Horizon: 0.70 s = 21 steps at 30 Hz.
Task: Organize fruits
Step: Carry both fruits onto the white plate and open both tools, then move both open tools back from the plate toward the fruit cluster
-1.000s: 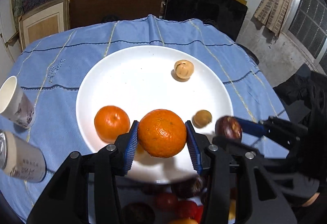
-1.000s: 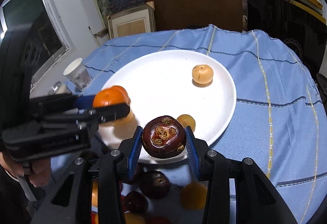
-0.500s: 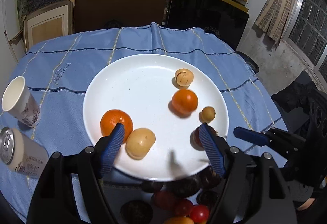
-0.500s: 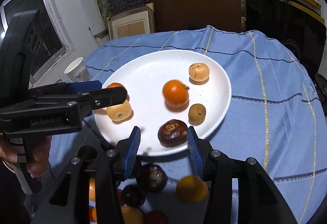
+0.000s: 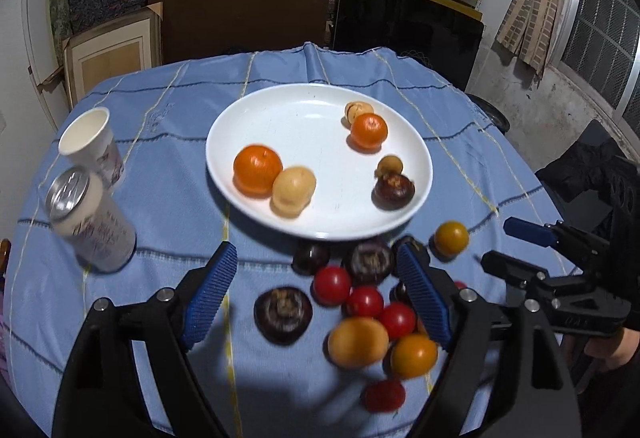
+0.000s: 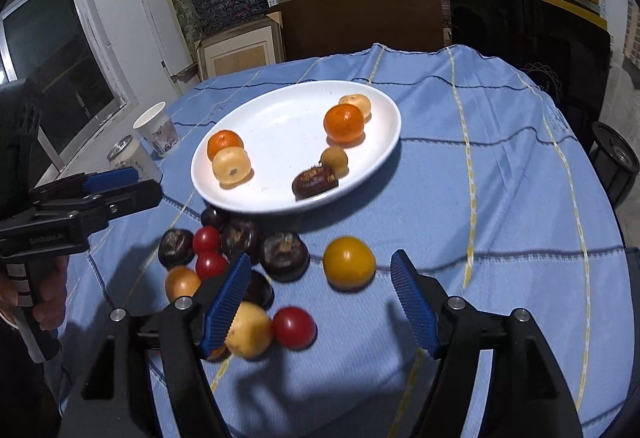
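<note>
A white plate (image 5: pixel 312 126) (image 6: pixel 280 126) on the blue cloth holds two oranges (image 5: pixel 257 169) (image 5: pixel 369 130), a pale yellow fruit (image 5: pixel 293 190), a dark purple fruit (image 5: pixel 394 191) and two small tan fruits. In front of the plate lies a heap of loose fruit: dark purple ones (image 5: pixel 283 314), red tomatoes (image 5: pixel 332 285) and yellow-orange ones (image 6: pixel 349 267). My left gripper (image 5: pixel 316 302) is open and empty above the heap. My right gripper (image 6: pixel 320 302) is open and empty, near the yellow-orange fruit.
A paper cup (image 5: pixel 91 146) and a drink can (image 5: pixel 90 218) stand at the left of the table. The right gripper shows at the right edge of the left wrist view (image 5: pixel 532 238). Shelves, boards and a dark screen stand behind the table.
Both grippers let go of their fruit: the orange and the dark purple fruit now lie on the plate. Both grippers opened wide and pulled back over the loose heap.
</note>
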Tool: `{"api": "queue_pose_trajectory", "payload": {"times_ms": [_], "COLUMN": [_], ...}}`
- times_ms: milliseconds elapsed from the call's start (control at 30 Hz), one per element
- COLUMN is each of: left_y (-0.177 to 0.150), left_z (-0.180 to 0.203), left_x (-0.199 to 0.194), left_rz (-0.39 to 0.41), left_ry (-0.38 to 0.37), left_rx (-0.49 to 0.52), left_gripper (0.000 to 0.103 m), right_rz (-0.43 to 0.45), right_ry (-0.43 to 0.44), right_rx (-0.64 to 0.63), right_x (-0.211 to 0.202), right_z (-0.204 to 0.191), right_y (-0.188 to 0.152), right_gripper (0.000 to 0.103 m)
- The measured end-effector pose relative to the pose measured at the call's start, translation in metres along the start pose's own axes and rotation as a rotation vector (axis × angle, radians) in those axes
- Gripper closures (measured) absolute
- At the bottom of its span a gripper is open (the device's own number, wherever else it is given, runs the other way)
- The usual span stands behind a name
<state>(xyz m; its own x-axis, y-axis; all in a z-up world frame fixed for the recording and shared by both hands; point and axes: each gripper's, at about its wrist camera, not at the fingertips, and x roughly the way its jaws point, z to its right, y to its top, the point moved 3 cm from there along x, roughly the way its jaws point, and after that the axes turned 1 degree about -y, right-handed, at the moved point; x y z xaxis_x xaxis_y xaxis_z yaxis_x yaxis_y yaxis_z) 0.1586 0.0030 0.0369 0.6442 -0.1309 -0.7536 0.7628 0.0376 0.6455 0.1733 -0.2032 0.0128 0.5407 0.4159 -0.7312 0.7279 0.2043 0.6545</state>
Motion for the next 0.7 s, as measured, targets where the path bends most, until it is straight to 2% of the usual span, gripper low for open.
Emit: {"api": "queue_pose_trajectory", "payload": {"times_ms": [233,400,700], "left_y": [-0.053,-0.08,-0.092], "left_z": [0.006,0.013,0.021], "left_x": [-0.015,-0.018,-0.016], "left_rz": [-0.039,-0.066,-0.093], "left_ry": [-0.01,-0.024,-0.025], "left_rx": [0.016,0.026,0.036], "left_gripper": [0.022,0.022,0.022], "right_rz": [-0.004,-0.01,-0.031], "right_ry": [0.015,0.023,0.033], "right_rx": [0.033,0.039,0.024], "right_x": [-0.015,-0.021,-0.022], "right_z": [0.001,-0.003,-0.012], "right_y": [-0.03,-0.046,-0.063], "right_gripper": [0.028,0.028,0.028]}}
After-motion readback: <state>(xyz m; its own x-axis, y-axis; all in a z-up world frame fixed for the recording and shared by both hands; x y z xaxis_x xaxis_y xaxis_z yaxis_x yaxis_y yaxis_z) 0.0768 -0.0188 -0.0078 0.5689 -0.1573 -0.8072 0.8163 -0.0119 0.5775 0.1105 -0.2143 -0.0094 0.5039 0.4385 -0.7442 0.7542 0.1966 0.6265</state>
